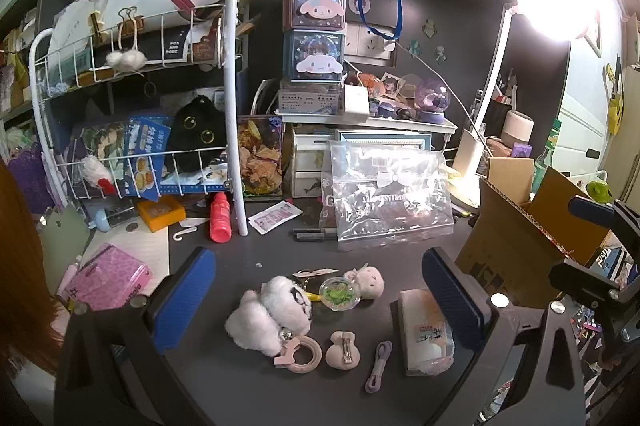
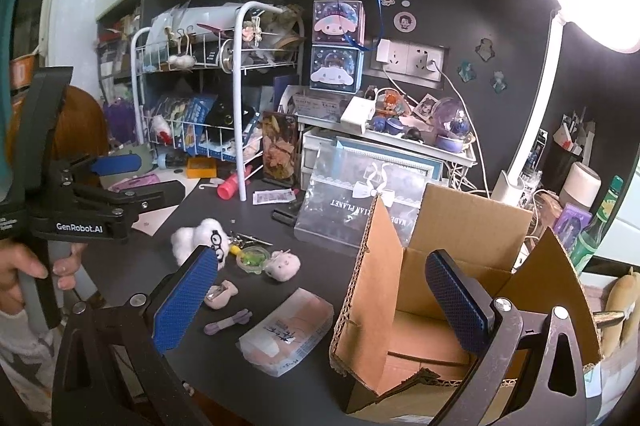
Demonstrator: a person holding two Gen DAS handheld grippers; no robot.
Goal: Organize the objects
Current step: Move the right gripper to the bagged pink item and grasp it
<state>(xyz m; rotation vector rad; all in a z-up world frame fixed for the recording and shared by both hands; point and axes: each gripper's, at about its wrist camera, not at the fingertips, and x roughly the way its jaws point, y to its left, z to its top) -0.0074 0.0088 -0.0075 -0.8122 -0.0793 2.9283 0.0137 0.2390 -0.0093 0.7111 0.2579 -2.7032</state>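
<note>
We hold both grippers above a dark desk (image 1: 248, 258), angled down toward it. Our left gripper (image 1: 318, 300) has its jaws spread as wide as they go, with nothing between the blue pads and nothing touching them; beneath the gap lie a fluffy white plush (image 1: 268, 314), a small pink plush (image 1: 368, 282), a round clear case with green bits (image 1: 338, 294), a pink ring (image 1: 304, 356), a pink hair clip (image 1: 342, 350) and a coiled purple cord (image 1: 378, 366), all resting loose on the desk. A flat plastic packet (image 1: 424, 338) lies just beside the right pad of that gripper, partly hidden behind it. Our right gripper (image 2: 320, 302) is likewise spread wide and carries nothing; its left finger hangs over the plush and hair clip area, and its right finger sits over the mouth of an open cardboard box (image 2: 436, 266) that stands at the right end of the desk, flaps up. From the right wrist view the left gripper appears at the far left, gripped by a hand (image 2: 24, 274). Behind the small items lean a clear plastic bag with a white bow (image 1: 392, 198) and a white wire rack (image 1: 136, 114) full of clutter; a red bottle (image 1: 220, 222) lies beside the rack's leg. A desk lamp (image 1: 556, 6) glares at the upper right.
</note>
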